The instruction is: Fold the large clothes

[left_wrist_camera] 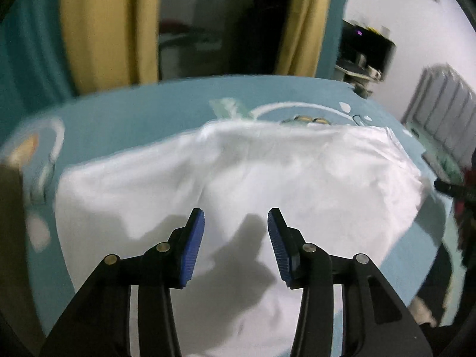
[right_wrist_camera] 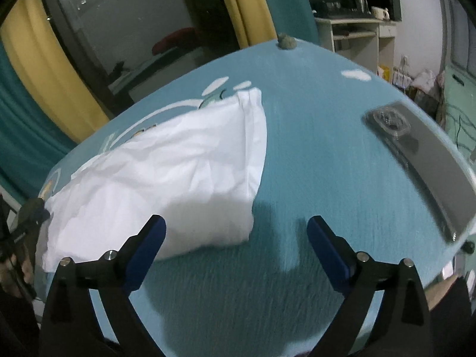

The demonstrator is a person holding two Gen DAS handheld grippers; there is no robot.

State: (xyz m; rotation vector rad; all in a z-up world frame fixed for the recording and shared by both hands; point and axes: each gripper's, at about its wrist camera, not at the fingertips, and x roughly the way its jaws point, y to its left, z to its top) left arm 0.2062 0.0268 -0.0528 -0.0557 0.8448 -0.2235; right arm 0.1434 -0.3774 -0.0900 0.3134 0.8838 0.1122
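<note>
White cloth, the garment (left_wrist_camera: 238, 184), lies on the teal bed cover (right_wrist_camera: 312, 154) already gathered into a compact, thick rectangle with doubled edges, so the folding looks largely done; whether another fold or only a tidy-up is left cannot be told from these views. Some wrinkles show across the garment's top layer, and its far corner is a little ragged. Beyond the garment, the cover's printed cartoon pattern peeks out. The left gripper (left_wrist_camera: 236, 226) hangs above the near part of the garment with its jaws partly apart, nothing between the blue pads and no cloth pinched. The right gripper (right_wrist_camera: 236, 230) sits off the garment's near right corner with its jaws spread wide; they hold nothing, and most of the gap shows bare cover. A transparent tray (right_wrist_camera: 422, 160) lies well to the right of the garment.
</note>
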